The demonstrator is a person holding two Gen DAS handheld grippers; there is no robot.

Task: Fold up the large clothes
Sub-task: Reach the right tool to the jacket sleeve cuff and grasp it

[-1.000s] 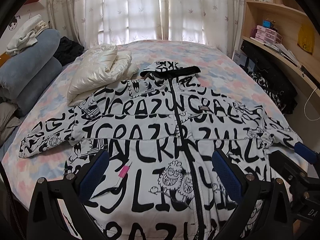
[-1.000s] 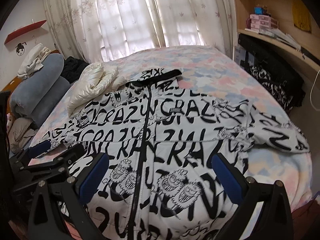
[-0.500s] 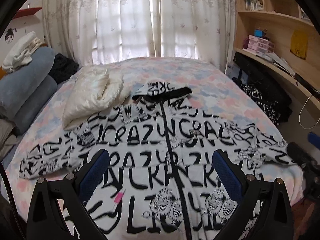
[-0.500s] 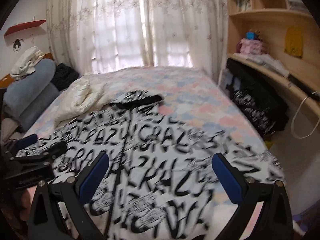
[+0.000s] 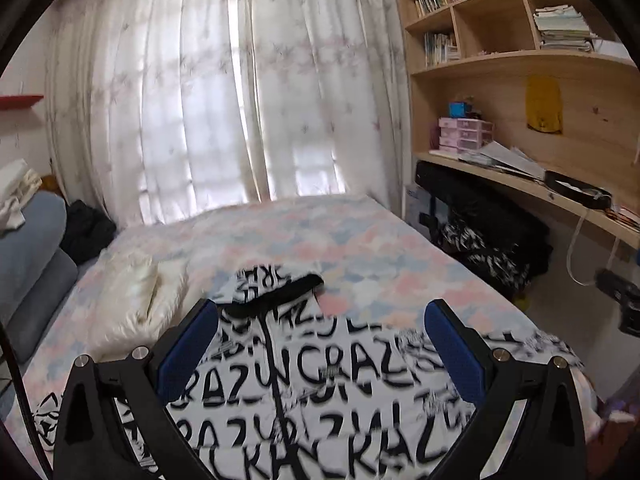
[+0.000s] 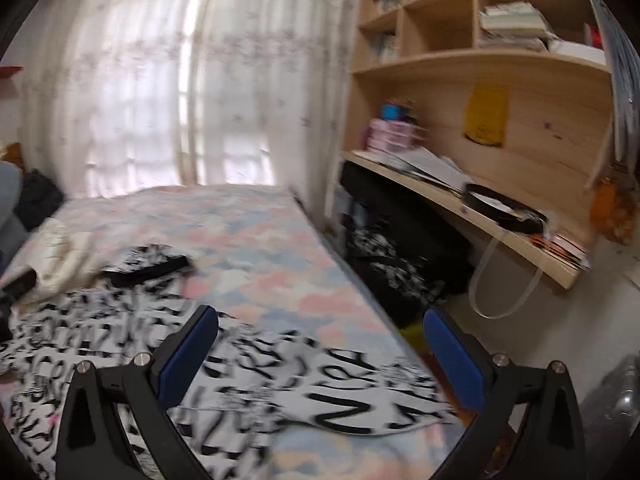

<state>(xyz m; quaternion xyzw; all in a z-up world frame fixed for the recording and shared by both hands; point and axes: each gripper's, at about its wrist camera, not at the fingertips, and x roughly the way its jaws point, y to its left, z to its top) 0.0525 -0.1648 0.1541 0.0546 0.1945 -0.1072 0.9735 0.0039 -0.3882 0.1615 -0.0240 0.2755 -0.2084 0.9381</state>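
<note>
I am holding my left gripper (image 5: 320, 344) above the jacket (image 5: 320, 392), its blue pads (image 5: 186, 350) spread wide with nothing between them. My right gripper (image 6: 320, 344) is hanging over the jacket's right sleeve (image 6: 340, 396), jaws equally wide and gripping nothing. The jacket is lying flat and zipped on the bed (image 5: 380, 248), hood (image 5: 272, 284) pointing away from me. A cream pillow (image 5: 132, 300) is sitting just beside the hood. Curtains (image 5: 224, 100) are hanging beyond the bed, shelves (image 5: 520, 80) standing to the right.
</note>
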